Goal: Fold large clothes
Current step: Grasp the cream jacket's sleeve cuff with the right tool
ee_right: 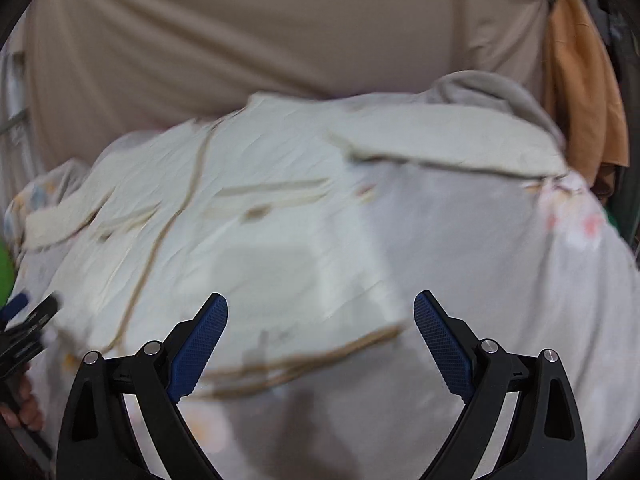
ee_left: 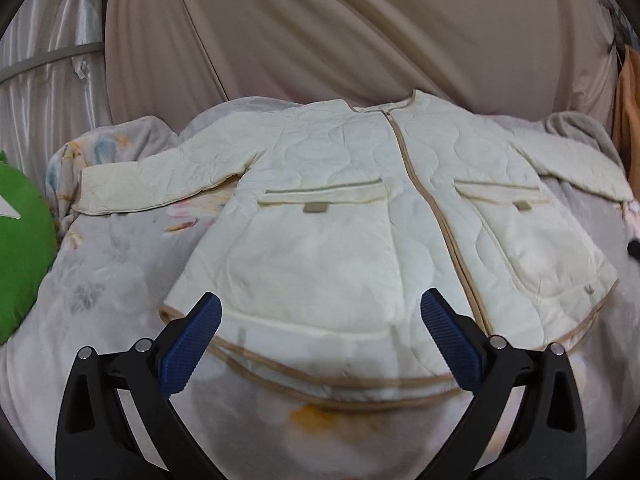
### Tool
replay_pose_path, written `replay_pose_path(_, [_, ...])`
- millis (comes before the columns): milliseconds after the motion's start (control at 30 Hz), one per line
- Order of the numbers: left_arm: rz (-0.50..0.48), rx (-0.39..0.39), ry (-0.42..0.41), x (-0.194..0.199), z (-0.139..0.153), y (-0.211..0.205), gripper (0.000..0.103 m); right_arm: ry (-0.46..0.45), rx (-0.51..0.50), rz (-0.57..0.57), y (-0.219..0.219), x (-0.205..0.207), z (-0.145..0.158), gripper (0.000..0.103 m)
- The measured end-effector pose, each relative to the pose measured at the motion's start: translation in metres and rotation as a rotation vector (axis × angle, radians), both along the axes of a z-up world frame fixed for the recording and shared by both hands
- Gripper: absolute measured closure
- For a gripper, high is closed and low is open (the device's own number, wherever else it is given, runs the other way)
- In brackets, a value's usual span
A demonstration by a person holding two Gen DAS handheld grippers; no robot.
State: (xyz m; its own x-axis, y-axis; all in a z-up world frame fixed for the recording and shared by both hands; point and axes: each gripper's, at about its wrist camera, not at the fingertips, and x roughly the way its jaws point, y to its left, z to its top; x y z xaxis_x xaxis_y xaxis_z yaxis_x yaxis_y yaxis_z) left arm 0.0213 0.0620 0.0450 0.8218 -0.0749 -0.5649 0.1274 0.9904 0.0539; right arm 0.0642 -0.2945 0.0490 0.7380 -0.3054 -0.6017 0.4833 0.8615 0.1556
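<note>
A cream quilted jacket [ee_left: 340, 208] with tan trim and a tan front zipper lies flat, front up, on a pale floral blanket [ee_left: 100, 280]. Both sleeves are spread out to the sides. My left gripper [ee_left: 320, 332] is open and empty, hovering just above the jacket's bottom hem, left of the zipper. The right wrist view is blurred by motion. It shows the jacket [ee_right: 248, 220] from its right side. My right gripper [ee_right: 320, 336] is open and empty, over the hem at the jacket's lower right corner. The left gripper [ee_right: 24, 320] shows at that view's left edge.
A beige curtain [ee_left: 340, 28] hangs behind the bed. A green cushion [ee_left: 20, 248] lies at the left edge. An orange cloth [ee_right: 584, 92] hangs at the right. A grey towel [ee_right: 480, 88] is bunched at the blanket's far right.
</note>
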Motion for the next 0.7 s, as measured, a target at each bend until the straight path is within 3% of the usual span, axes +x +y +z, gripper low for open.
replay_pose_path(100, [-0.009, -0.049, 0.013, 0.017, 0.006, 0.016, 0.005, -0.016, 0.071, -0.121, -0.097, 0.001, 0.004, 0.011])
replay_pose_path(233, [0.018, -0.037, 0.04, 0.045, 0.001, 0.022, 0.005, -0.041, 0.189, -0.33, -0.214, 0.003, -0.014, 0.011])
replay_pose_path(367, [0.024, -0.022, 0.069, 0.071, -0.007, 0.022, 0.005, -0.091, 0.284, -0.446, -0.286, 0.013, -0.033, 0.011])
replay_pose_path(500, [0.041, -0.001, 0.09, 0.094, -0.014, 0.021, 0.005, -0.111, 0.349, -0.546, -0.329, 0.025, -0.052, 0.011])
replay_pose_path(600, [0.04, -0.009, 0.115, 0.109, -0.019, 0.022, 0.006, -0.135, 0.4, -0.594, -0.349, 0.036, -0.062, 0.031])
replay_pose_path(633, [0.037, -0.009, 0.118, 0.113, -0.02, 0.022, 0.006, -0.139, 0.408, -0.612, -0.354, 0.039, -0.062, 0.045])
replay_pose_path(700, [0.044, 0.003, 0.108, 0.118, -0.021, 0.023, 0.006, -0.135, 0.376, -0.65, -0.359, 0.048, -0.055, 0.082])
